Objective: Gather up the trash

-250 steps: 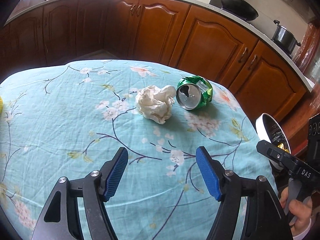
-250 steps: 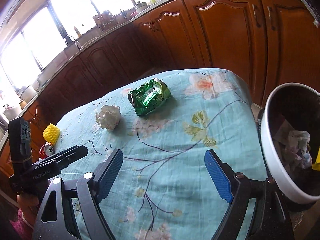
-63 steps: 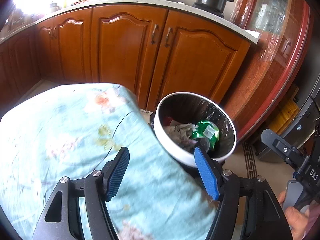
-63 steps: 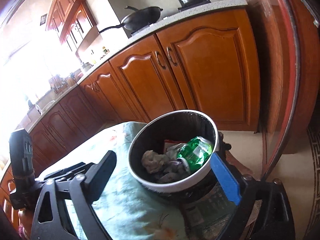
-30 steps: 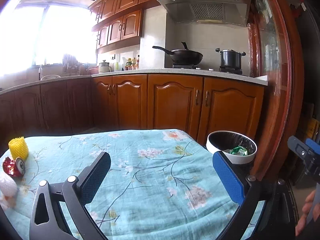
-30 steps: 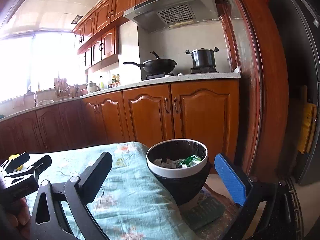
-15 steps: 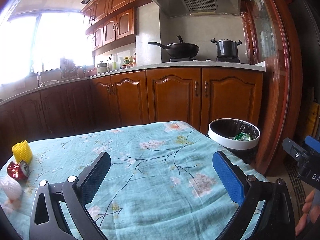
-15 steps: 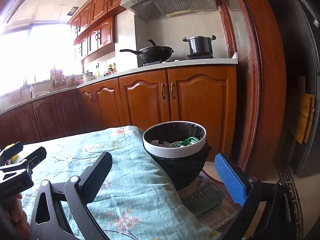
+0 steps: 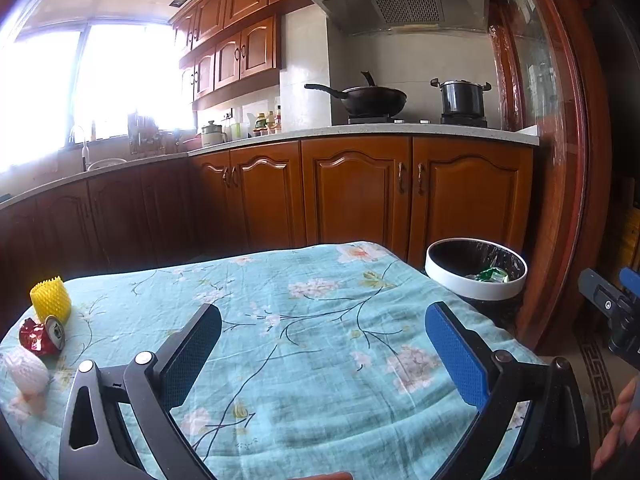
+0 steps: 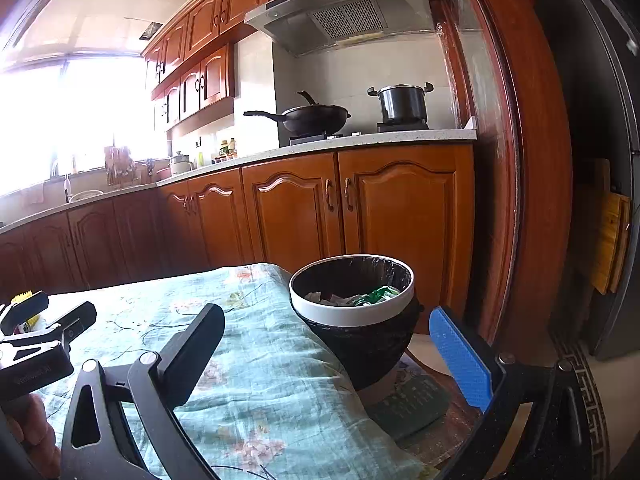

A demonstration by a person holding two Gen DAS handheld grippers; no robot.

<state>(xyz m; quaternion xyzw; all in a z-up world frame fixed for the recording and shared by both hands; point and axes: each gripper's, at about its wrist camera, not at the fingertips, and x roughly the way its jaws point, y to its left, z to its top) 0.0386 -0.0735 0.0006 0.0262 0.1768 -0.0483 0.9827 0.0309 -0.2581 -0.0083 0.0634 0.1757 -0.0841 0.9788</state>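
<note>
Beside the table's far right corner, on the floor, I see the trash bin [image 9: 475, 278], white-rimmed and lined with a black bag; inside it lies a crushed green can [image 9: 491, 275] among pale crumpled paper, more of which shows from my right wrist camera, where the bin [image 10: 352, 312] stands close and the green can [image 10: 374, 295] rests against the paper scraps [image 10: 324, 298]; that view also shows a dark mat [image 10: 408, 404] under the bin.

My left gripper [image 9: 322, 354] hangs above the floral tablecloth [image 9: 312, 340] with its jaws spread wide and nothing between them; my right gripper [image 10: 326, 356] is likewise spread wide and empty, one finger over the cloth and the other over the floor beside the bin.

Only the left wrist view shows what remains on the table: at the far left edge a yellow foam fruit net [image 9: 51, 299] stands upright, a crushed red can [image 9: 42, 336] lies just beside it, and a white foam net [image 9: 25, 370] sits near the can, closer to me; from the right wrist camera just a sliver of yellow [image 10: 20, 298] peeks behind the other gripper's body.

Both views share the wooden cabinets [image 9: 356, 192], the wok [image 9: 370, 100] and the steel pot [image 9: 462, 98] on the stove.
</note>
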